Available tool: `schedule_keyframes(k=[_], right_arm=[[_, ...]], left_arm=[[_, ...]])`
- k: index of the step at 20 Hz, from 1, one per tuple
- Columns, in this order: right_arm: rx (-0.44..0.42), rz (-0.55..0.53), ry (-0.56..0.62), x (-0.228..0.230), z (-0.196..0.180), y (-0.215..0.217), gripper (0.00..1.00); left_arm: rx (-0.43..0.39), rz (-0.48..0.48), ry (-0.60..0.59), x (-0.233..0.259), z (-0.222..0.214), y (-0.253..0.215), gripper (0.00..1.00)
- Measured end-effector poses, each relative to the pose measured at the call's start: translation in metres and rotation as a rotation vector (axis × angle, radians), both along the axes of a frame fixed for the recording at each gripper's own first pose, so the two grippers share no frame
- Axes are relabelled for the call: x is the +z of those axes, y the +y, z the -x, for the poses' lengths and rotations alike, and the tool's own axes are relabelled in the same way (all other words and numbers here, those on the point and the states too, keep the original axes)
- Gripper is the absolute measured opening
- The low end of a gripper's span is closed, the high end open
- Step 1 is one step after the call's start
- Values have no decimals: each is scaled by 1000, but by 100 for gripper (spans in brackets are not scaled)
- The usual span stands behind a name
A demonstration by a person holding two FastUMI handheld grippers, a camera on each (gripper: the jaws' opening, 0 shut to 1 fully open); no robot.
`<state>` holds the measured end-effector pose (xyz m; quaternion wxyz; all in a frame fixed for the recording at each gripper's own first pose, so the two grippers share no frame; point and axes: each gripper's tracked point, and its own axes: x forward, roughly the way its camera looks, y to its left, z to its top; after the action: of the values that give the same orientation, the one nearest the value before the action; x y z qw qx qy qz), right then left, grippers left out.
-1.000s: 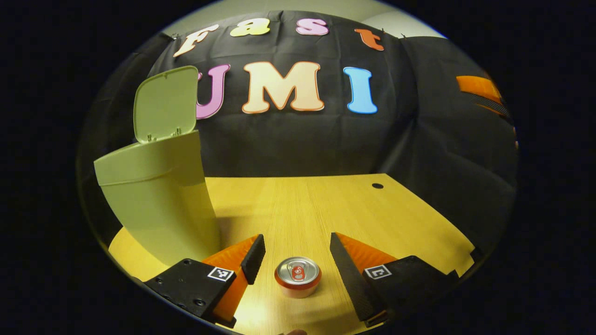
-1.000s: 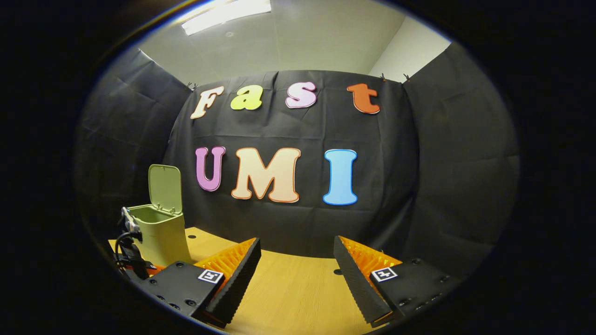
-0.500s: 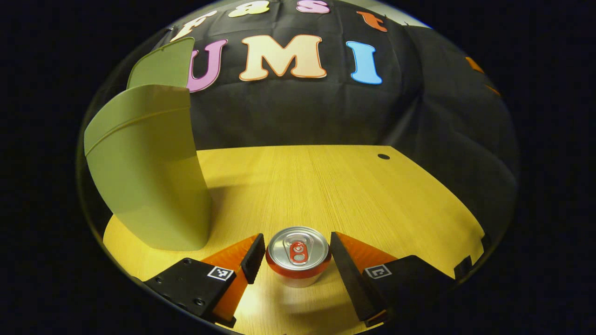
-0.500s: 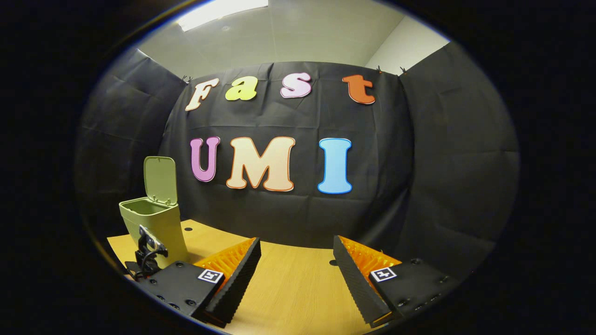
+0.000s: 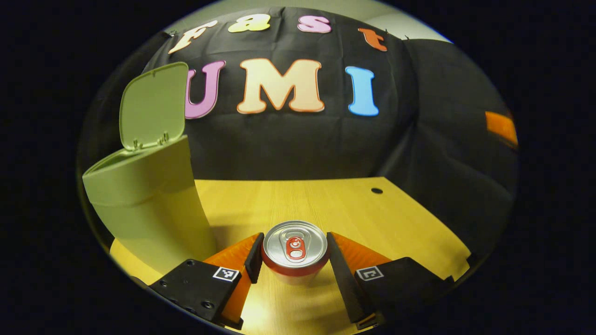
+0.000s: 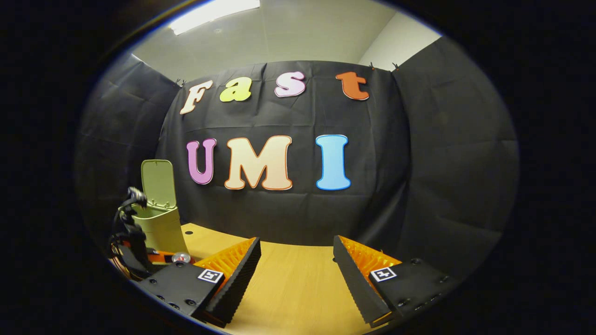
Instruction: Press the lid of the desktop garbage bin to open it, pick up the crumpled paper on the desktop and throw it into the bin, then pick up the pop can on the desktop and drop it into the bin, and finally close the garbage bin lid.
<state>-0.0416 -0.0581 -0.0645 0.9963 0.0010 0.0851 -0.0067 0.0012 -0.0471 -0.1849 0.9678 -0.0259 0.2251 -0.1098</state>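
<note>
A: Step?
B: Pop can pickup. The left gripper (image 5: 294,253) is closing on the pop can (image 5: 295,247); both fingers are pressing its sides, so it's pinched, upright. I can't tell if its base is resting on the table (image 5: 326,204) or just off it.
A: Where on the table?
B: Toward the near edge, centre-left. The garbage bin (image 5: 149,200) is standing just beside it toward the left edge, with the lid (image 5: 151,104) tipped up and back, so the mouth is open.
A: Paper?
B: No crumpled paper lying on the table; I'm judging it's already inside, but can't see into the bin.
A: Right side?
B: The right gripper (image 6: 296,267) is hanging over the table's right part, fingers spread, holding nothing, well apart from the can.
A: Next?
B: I'm guessing lift above the rim, carry left over the opening, release. The can is slick, so the grip needs to stay firm and clear the front rim. Then closing the lid.
</note>
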Motion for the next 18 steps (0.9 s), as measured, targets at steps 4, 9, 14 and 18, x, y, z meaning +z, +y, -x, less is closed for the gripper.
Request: schedule_keyframes(k=[4, 9, 14, 18], right_arm=[[20, -43, 37, -21, 5, 19, 98], [50, -46, 61, -34, 5, 34, 99], [61, -61, 38, -22, 0, 45, 98], [85, -44, 55, -32, 0, 58, 98]], left_arm=[[29, 7, -134, 65, -26, 18, 76], [109, -41, -286, 139, -57, 66, 75], [231, -85, -346, 164, -63, 130, 75], [318, -130, -319, 149, -59, 176, 75]])
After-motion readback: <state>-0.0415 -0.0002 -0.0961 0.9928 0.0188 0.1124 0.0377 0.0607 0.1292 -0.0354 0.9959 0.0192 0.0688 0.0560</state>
